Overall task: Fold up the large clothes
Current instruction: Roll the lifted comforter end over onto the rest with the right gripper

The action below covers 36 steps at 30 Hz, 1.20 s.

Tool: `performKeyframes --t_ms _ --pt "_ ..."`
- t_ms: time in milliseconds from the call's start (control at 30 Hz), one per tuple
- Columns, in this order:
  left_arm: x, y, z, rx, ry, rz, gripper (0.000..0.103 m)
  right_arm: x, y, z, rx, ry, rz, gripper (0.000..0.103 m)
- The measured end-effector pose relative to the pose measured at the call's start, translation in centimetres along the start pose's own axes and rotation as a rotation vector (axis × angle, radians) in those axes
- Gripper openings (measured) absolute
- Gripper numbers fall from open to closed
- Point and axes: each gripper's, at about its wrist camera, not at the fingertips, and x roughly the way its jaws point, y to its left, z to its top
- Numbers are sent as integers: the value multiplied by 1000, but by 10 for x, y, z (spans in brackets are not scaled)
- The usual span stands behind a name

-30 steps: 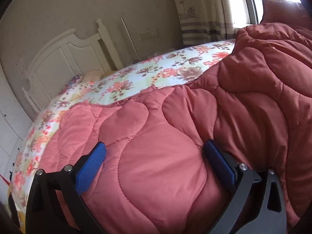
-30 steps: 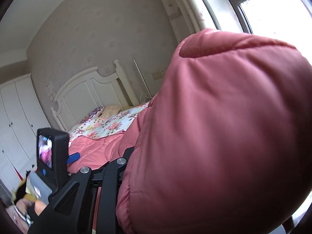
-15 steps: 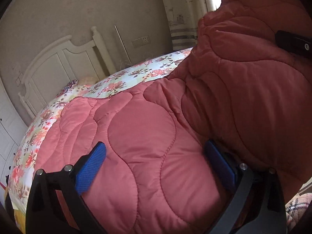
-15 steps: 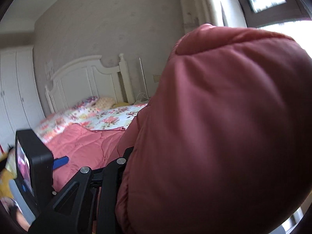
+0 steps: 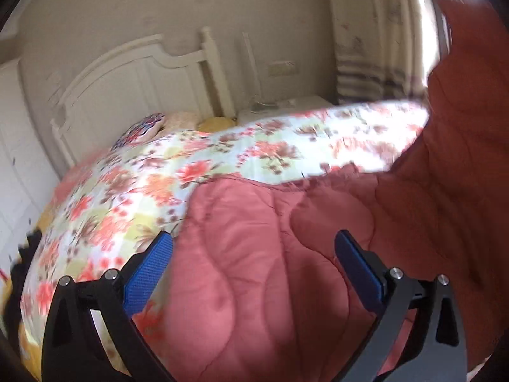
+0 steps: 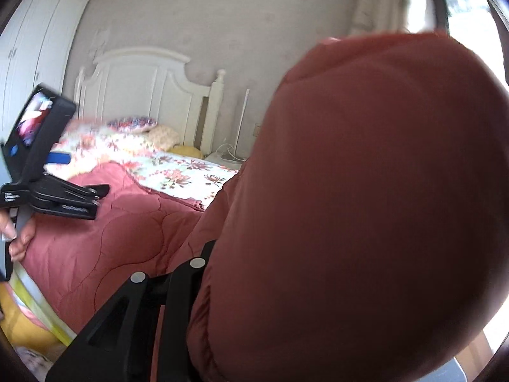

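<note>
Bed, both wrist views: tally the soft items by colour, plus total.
Red quilt: 1
Floral sheet: 1
Blue-red patterned pillow: 1
Cream pillow: 1
Yellow pillow: 1
Total: 5

Home bedroom (white headboard (image 5: 140, 73), floral bedsheet (image 5: 222, 156))

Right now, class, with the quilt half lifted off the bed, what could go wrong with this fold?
1. The right gripper is buried in a thick bunch of the red quilt, which blocks its view; the bunch may slip out.
2. The left gripper straddles the quilt with its pads apart, so that side may sag and skew the fold.
3. The dragging quilt may pull the flowered sheet along.
</note>
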Motion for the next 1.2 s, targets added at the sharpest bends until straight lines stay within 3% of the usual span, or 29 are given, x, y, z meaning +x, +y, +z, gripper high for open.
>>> performKeyframes --t_ms 100,267,400,467,533,600,667,733,767,800,867,967,1100,1200 --pt "39 -4 -10 -16 75 -48 101 5 21 5 -82 2 -23 35" --pt "41 19 -10 -124 74 -149 101 9 57 3 -230 -2 -65 35" --pt "35 57 -20 -340 18 -316 101 13 90 -6 -360 -5 -87 36" --pt "35 87 -30 -512 -33 -433 101 16 108 -15 -446 -12 -93 37" --pt "39 106 -40 -636 -52 -513 101 23 133 -34 -587 -12 -99 44" --pt "44 115 -46 -695 -44 -559 100 34 162 -67 -793 -16 -142 61" --pt "44 121 -51 -731 -61 -590 100 43 177 -96 -959 -62 -216 63" --pt "43 123 -55 -749 -68 -604 100 41 175 -100 -974 -72 -207 62" --pt "44 125 -56 -762 -69 -618 100 36 166 -93 -924 -76 -160 58" --pt "45 128 -58 -774 -70 -631 100 29 151 -82 -822 -87 -98 46" --pt "47 133 -62 -810 -78 -674 101 17 118 -57 -616 -93 -20 34" --pt "50 137 -65 -845 -85 -705 101 1 80 -36 -461 -131 28 32" --pt "50 138 -67 -858 -92 -711 101 -4 91 -45 -561 -153 19 33" --pt "52 141 -71 -882 -87 -722 100 16 130 -83 -806 -97 -43 35"
